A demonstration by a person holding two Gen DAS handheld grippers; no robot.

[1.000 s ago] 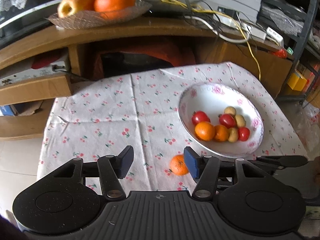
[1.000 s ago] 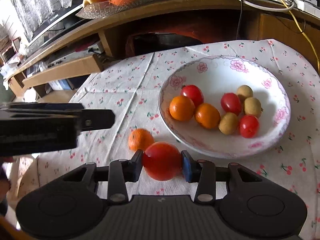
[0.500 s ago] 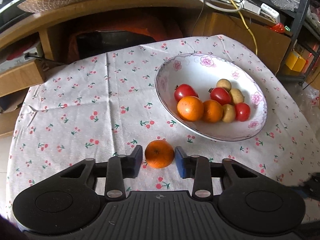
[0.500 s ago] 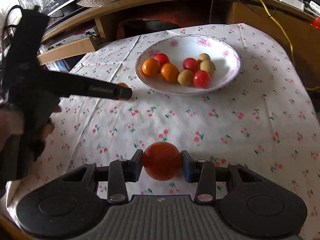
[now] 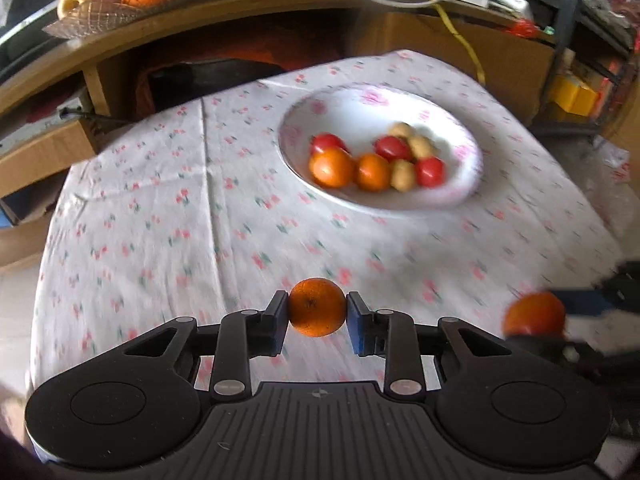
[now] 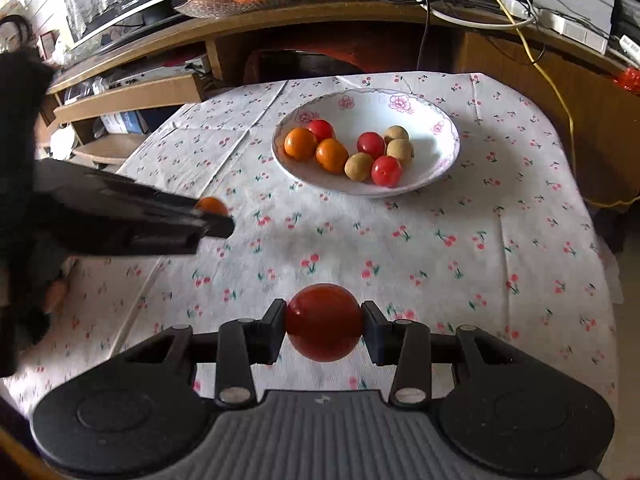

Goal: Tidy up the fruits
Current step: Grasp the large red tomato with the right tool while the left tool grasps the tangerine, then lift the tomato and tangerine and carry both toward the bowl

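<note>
Left tool [image 5: 317,307] clamps a small mandarin [image 5: 317,307] between both pads, lifted clear of the cloth, near the front edge of the worktop [image 5: 160,216]. From the right wrist view the same mandarin [image 6: 211,205] peeks out behind the left tool's finger, left of the bowl and apart from it.

Right tool [image 6: 324,322] grips a red tomato [image 6: 324,322], pads tight on both sides, held above the floral tablecloth [image 6: 460,240] at the near side. In the left view that tomato [image 5: 534,314] shows at the right edge, blurred.

White floral bowl [image 6: 440,120] sits at the far-centre of the worktop, well apart from both tools. Inside: two mandarins [image 6: 314,149] side by side, three small tomatoes [image 6: 386,171], three tan round fruits [image 6: 359,166], kind unclear. All clustered, touching neighbours.

Behind the worktop: wooden shelf unit with a glass dish [image 6: 240,2] of oranges plus an apple, cables on top. Left view has motion blur.
</note>
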